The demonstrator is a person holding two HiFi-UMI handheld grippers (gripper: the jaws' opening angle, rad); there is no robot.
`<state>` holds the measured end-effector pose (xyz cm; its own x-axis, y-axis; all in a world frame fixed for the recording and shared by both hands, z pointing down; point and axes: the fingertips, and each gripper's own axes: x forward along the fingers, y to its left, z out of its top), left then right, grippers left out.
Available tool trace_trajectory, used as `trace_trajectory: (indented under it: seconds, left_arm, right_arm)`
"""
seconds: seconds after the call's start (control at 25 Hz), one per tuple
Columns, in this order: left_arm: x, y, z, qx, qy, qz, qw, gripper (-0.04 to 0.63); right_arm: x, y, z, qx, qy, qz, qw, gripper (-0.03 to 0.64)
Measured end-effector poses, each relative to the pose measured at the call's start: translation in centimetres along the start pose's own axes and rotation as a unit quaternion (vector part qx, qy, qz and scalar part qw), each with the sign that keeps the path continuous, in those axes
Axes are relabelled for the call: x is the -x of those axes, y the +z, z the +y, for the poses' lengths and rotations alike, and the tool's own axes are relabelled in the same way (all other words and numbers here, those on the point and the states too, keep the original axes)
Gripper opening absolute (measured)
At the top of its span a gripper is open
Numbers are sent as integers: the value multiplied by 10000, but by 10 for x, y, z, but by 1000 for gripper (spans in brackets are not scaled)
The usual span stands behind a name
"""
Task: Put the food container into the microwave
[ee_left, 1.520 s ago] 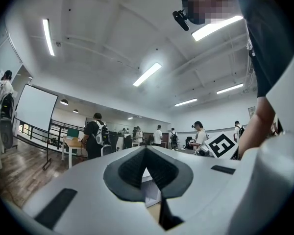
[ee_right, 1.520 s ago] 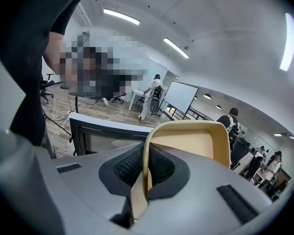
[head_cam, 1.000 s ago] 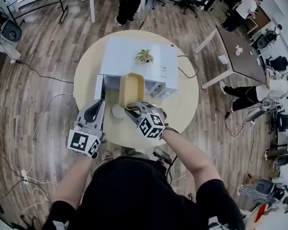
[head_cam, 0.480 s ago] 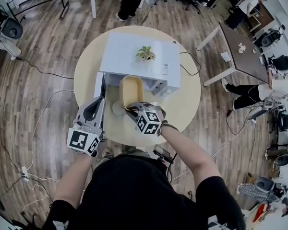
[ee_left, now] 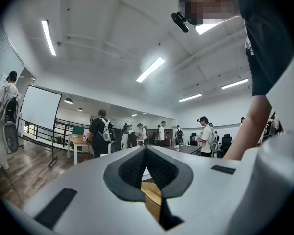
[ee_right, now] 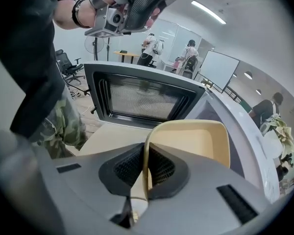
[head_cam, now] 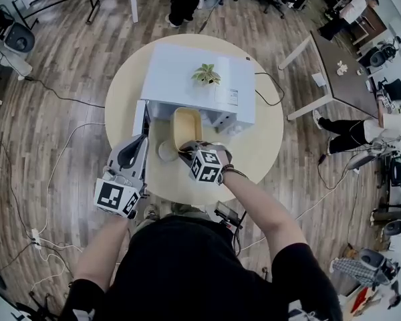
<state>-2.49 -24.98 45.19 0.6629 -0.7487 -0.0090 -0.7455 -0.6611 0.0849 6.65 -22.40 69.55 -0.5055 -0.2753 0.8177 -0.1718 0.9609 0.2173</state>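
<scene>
The yellow food container (head_cam: 186,126) hangs in front of the white microwave (head_cam: 200,72), its far end at the open cavity. My right gripper (head_cam: 188,151) is shut on the container's near rim; in the right gripper view the rim (ee_right: 196,141) runs between the pads (ee_right: 159,168). The microwave door (head_cam: 142,119) stands swung out to the left, and its mesh window (ee_right: 142,99) shows beyond the container. My left gripper (head_cam: 135,149) hovers left of the container near the door, shut and holding nothing (ee_left: 146,153).
The microwave sits on a round wooden table (head_cam: 254,146), with a small potted plant (head_cam: 206,75) on its top. A small white round thing (head_cam: 166,152) lies on the table under the container. Cables trail over the floor, and people and desks stand further off.
The right gripper has edged the container slightly toward the microwave opening. The left gripper has stayed where it was.
</scene>
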Motion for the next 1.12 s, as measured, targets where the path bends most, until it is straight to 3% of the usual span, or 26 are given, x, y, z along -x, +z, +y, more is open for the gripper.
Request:
trace_trajectory:
  seconds: [0.48,1.12]
  left_arm:
    - [3,-6,8,35,189,90,9998,18]
    - [4,-16,12,34,349,208,9992,18]
  right_arm:
    - [-23,-28,-11,-188,376,350,9985,25]
    - [-44,-42,-44,-116,467,620,9969,25]
